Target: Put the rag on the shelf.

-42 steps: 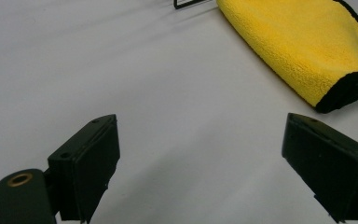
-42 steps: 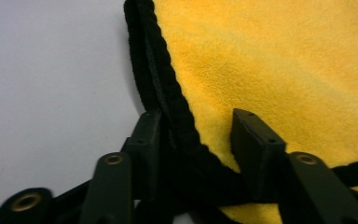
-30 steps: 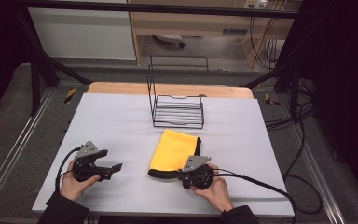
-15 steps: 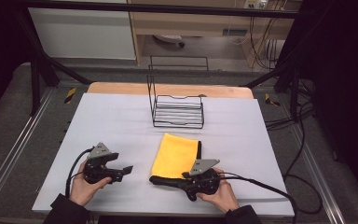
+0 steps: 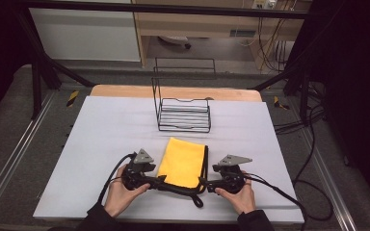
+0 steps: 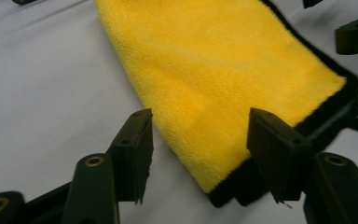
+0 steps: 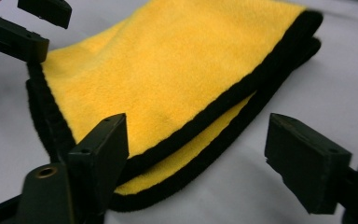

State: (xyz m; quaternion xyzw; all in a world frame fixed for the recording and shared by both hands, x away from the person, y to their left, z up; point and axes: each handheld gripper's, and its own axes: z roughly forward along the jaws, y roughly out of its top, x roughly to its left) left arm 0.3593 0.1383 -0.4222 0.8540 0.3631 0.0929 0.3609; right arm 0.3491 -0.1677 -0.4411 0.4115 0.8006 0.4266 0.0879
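At the yellow cloth's (image 5: 183,161) near corners, both hand-held grippers gape: left (image 6: 198,154) closing, right (image 7: 198,158) opening.

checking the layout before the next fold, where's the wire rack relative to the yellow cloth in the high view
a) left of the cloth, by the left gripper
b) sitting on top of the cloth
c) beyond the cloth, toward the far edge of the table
c: the wire rack stands apart from the yellow cloth, farther up the table.
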